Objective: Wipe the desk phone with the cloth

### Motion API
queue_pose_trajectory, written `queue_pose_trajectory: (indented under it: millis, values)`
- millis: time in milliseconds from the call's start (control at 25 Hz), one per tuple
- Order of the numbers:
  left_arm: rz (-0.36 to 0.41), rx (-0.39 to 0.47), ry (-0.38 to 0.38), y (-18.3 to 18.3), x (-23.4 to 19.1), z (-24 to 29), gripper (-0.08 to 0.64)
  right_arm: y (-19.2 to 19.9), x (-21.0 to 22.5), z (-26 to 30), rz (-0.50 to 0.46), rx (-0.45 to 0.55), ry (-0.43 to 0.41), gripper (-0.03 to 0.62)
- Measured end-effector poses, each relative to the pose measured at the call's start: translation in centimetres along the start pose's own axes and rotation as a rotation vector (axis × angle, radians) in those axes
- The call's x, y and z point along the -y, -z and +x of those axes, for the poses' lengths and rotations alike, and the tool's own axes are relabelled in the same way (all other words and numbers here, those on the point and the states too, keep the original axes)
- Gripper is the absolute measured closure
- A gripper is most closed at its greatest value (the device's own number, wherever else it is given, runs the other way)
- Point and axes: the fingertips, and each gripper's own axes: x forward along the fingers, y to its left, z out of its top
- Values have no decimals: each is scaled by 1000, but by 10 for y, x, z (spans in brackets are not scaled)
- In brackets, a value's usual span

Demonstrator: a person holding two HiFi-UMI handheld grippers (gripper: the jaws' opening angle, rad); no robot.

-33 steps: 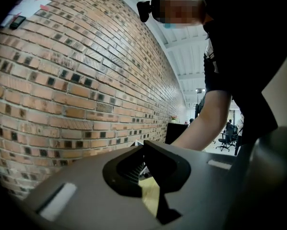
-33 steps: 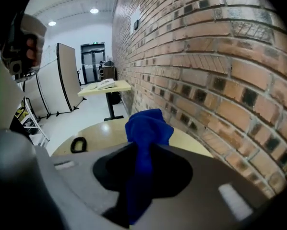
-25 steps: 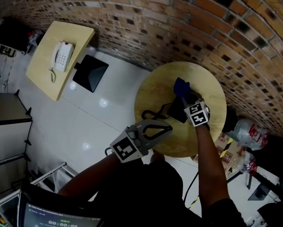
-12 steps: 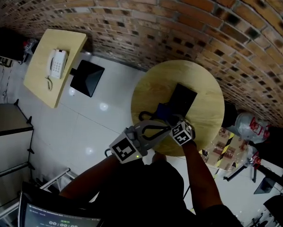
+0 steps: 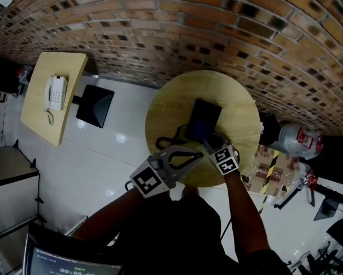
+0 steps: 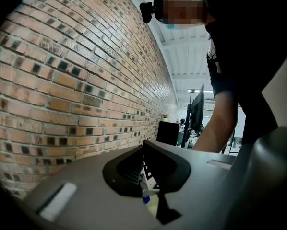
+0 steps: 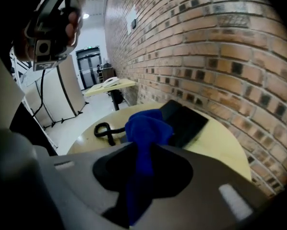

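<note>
A black desk phone (image 5: 206,118) lies flat on the round wooden table (image 5: 243,116), its coiled cord (image 5: 170,140) trailing toward the near left. My right gripper (image 5: 210,144) hovers over the phone's near end, shut on a blue cloth (image 7: 146,128) that bunches out ahead of the jaws. In the right gripper view the phone (image 7: 185,121) and its cord (image 7: 104,130) sit just beyond the cloth. The left gripper (image 5: 195,153) hangs at the table's near edge, left of the right one, pointing level at the brick wall. Its fingers meet with nothing between them.
At the far left a rectangular wooden table (image 5: 42,122) carries a white telephone (image 5: 55,91), with a black square base (image 5: 95,105) beside it. A brick wall (image 5: 177,33) curves behind the round table. Bags and clutter (image 5: 295,142) lie on the floor at right.
My right gripper has drawn the blue cloth from the phone's far end back toward the table's near edge. The left gripper has shifted slightly toward the table.
</note>
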Motion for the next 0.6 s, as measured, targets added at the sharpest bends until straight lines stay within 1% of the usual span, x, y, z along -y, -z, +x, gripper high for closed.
queue_pose_trajectory:
  millis: [120,240,360,440,520,600]
  values:
    - [-2,-1,31,-2,6,16,560,21,50,-26,48,-4,110,511]
    - [-7,-6,53,0,12,29,558,57,91,-44,120,-44,175,509]
    - [-19,-18,60,6,15,38,558,97,114,-49,182,-97,185,509]
    - [-25,-25,60,9,17,42,560,119,118,-46,206,-136,166,509]
    - [-20,-35,63,12,18,47,558,135,119,-40,219,-164,145,508]
    - [-23,-41,63,13,19,52,559,142,121,-38,258,-162,135,508]
